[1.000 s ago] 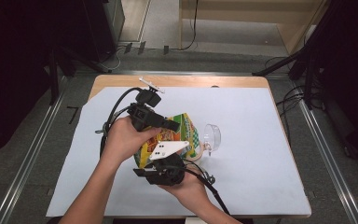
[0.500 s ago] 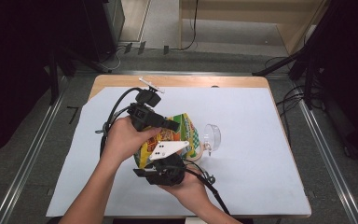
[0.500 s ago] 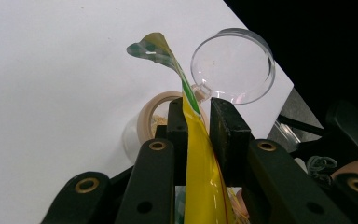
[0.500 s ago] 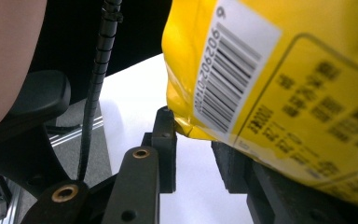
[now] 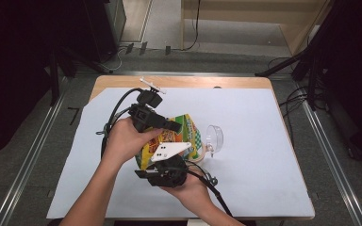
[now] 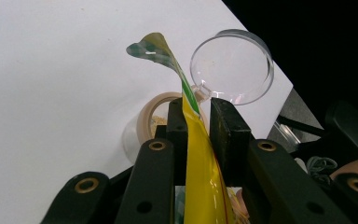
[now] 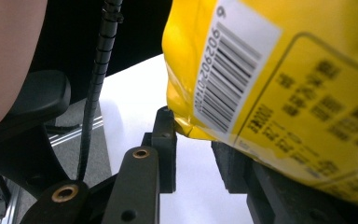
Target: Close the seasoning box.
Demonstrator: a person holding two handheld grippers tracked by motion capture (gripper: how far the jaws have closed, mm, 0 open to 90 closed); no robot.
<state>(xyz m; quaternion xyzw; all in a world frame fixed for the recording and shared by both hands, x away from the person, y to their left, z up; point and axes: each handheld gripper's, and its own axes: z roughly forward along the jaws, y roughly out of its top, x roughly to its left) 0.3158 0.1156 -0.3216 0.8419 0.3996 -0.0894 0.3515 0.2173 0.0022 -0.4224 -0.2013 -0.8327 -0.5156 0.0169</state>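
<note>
Bag: the yellow and green snack bag (image 5: 179,136) hangs between my two grippers above the middle of the white table sheet (image 5: 264,141), tilted, with its mouth toward the jar.
Change: almost none. Against the high views from a second and half a second back, the bag, both hands and the jar sit in the same places, so I judge this a held pause in a pour, not a fresh move.
Left gripper: my left gripper (image 6: 198,108) is nearly closed, its jaws pinching the bag's thin top edge, which curls up beyond them.
Right gripper: my right gripper (image 7: 193,140) is partly open; the bag's barcoded bottom corner sits in the gap, touching one jaw and lying over the other. I cannot tell whether it truly clamps.
Jar: the small open jar (image 6: 142,126) stands just beyond my left jaws, with pale crumbs inside.
Lid: the clear round lid (image 6: 232,65) stands hinged open at the jar's rim.
Meaning: with nothing shifting, little seems to be flowing; more tilt probably comes next.
</note>
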